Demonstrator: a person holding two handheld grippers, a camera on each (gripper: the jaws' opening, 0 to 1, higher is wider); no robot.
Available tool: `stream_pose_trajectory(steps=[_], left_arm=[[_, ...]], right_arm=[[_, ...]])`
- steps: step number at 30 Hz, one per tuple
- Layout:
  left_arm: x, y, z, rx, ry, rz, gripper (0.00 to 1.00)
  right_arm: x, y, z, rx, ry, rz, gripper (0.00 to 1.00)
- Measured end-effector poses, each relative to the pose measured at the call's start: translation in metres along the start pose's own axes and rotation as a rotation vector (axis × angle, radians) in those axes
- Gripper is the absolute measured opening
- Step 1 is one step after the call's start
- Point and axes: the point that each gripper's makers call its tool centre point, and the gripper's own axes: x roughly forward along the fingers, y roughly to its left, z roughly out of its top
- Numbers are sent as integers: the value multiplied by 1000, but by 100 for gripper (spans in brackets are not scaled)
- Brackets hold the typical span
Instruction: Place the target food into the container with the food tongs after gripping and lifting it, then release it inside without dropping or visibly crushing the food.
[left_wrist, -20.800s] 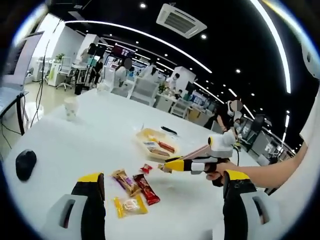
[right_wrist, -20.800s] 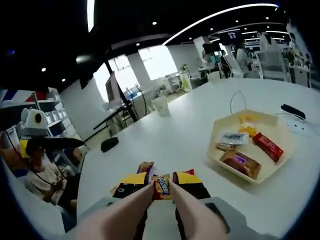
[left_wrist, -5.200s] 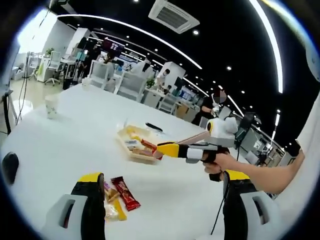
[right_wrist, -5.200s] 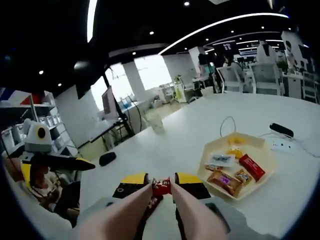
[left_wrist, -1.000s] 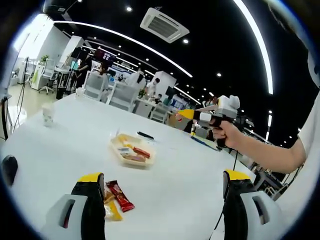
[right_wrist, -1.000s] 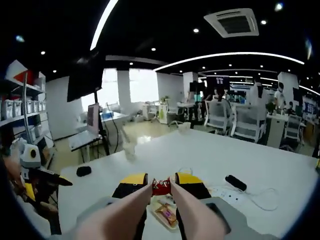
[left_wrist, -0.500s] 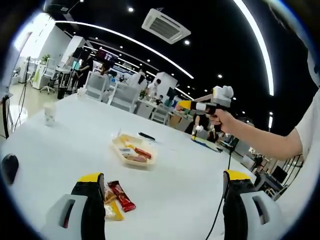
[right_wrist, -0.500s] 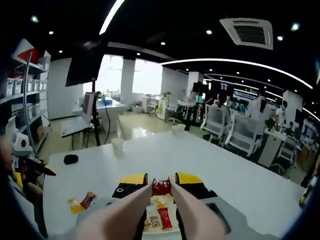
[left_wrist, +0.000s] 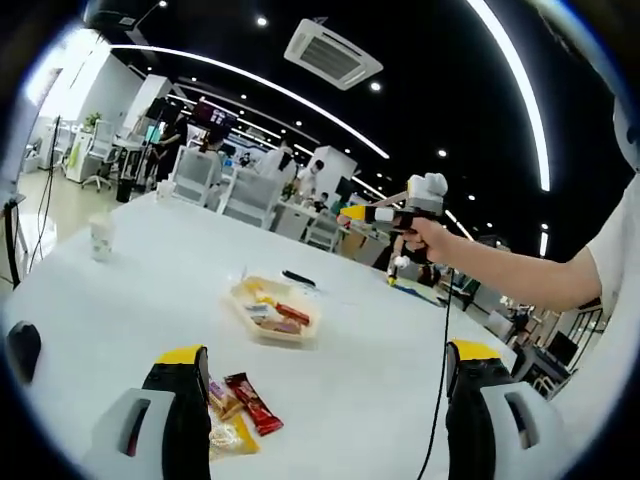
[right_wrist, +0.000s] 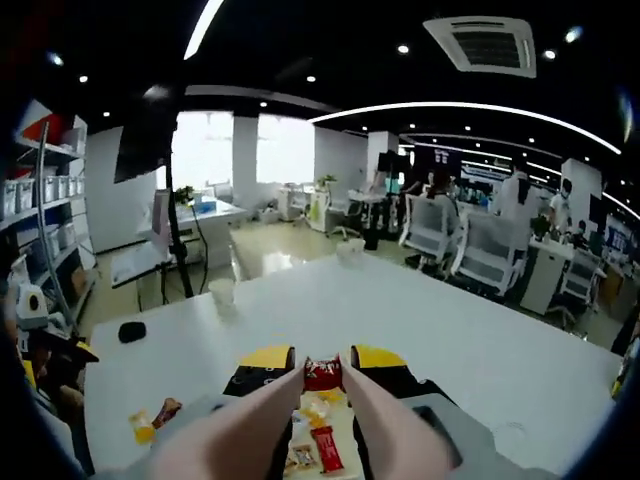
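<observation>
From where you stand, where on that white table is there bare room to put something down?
The table lies bare between the paper cup and the tray, and right of the tray. It is crowded inside the tray and at the loose snack packets by the near edge.

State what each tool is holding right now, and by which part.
The right tool pinches a small red snack packet at its middle, between the tong tips, above the tray. The left tool is open, holding nothing.
</observation>
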Motion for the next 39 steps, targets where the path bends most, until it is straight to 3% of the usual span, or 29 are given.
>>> stream_pose_trajectory(steps=[5,8,11,21,27,32,39], left_arm=[[-2,4,6,2,-6,22,99],[-2,7,4,-1,-6,24,99],[4,14,-6,-16,43,31,99],[17,10,-3,-15,52,13,99],[17,9,-7,-11,60,14,99],[14,9,-8,-7,60,20,99],[13,8,-8,5,61,25,99]], right_arm=[[16,-9,-14,89,1,-6,22],[21,-7,-15,84,-2,2,23],[24,-11,-15,101,-10,-4,25],[17,-13,-17,151,-25,2,25],[16,-13,-33,174,-12,10,26],[18,-2,-42,171,1,18,26],[15,15,-40,161,-14,8,27]])
